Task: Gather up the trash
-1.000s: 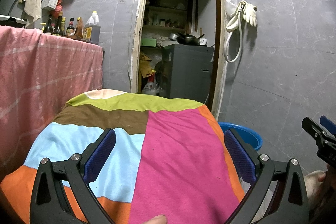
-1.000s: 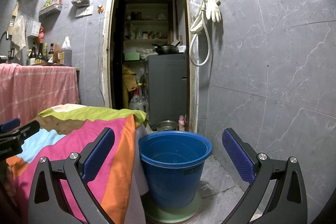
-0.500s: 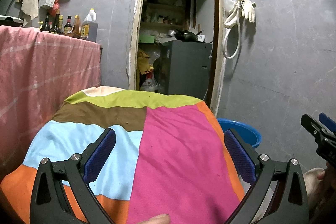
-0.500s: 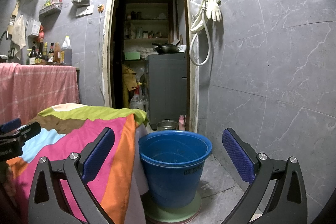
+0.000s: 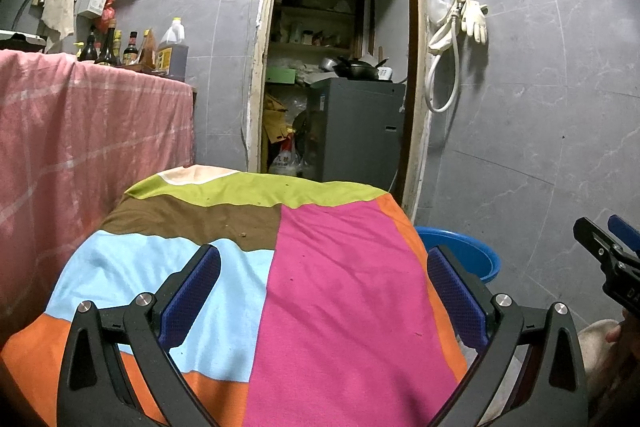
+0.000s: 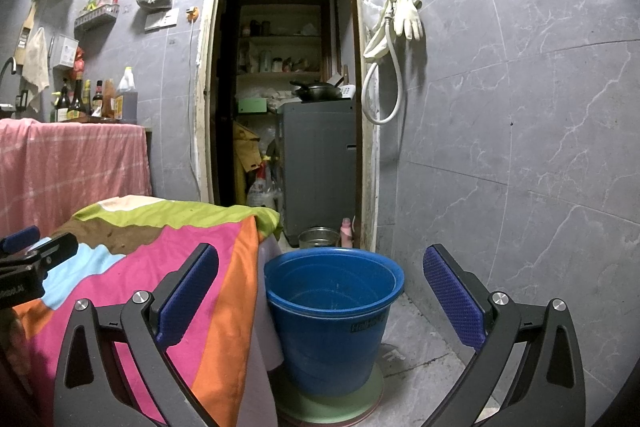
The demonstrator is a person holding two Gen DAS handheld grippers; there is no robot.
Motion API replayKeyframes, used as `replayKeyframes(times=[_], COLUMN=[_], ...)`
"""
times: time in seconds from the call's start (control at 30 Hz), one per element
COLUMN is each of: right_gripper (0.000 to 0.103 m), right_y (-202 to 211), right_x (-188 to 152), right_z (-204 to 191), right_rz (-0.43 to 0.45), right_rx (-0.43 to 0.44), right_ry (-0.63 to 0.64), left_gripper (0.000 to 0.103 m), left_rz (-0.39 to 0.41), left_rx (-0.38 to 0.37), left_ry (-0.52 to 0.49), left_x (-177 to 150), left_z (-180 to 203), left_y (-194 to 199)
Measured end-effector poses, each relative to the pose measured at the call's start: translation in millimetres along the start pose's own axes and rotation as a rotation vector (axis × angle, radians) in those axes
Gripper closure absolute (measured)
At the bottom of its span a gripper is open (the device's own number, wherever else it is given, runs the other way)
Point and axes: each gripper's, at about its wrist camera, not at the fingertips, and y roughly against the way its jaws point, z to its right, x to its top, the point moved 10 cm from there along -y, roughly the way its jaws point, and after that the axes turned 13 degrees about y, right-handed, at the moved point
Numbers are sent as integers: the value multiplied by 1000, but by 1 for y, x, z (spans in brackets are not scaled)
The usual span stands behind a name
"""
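The left gripper [image 5: 324,291] hung above the table with its jaws spread wide and nothing between them. Under it lay the patchwork cloth [image 5: 340,275], blocks of pink, pale blue, brown, green and orange, draped over a table whose top and legs were wholly hidden. A few dark crumbs [image 5: 243,235] sat on the brown patch; they were too small to say what they were. No larger piece of trash showed on the cloth.

The right gripper [image 6: 320,291] was likewise wide open and empty, held beside the table's edge and facing the blue bucket [image 6: 334,311]. The bucket stood on the floor on a pale green disc [image 6: 340,407], just beside the hanging cloth. Its inside looked bare, though the bottom was dim. In the left wrist view only a slice of its rim showed past the cloth.

Beyond, the doorway [image 6: 286,87] opened on a dark storeroom where shelves and a grey cabinet [image 6: 320,163] were cluttered and hard to read. Pale gloves [image 6: 406,17] and a hose hung on the tiled wall.
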Motion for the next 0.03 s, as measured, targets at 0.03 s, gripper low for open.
replayKeyframes(times=[0.03], right_gripper=[0], right_y=[0], right_x=[0], right_z=[0], right_rz=[0], right_rx=[0], right_ry=[0], left_gripper=[2], left_rz=[-1], left_rx=[0], left_ry=[0], left_x=[0], left_z=[0], left_y=[0])
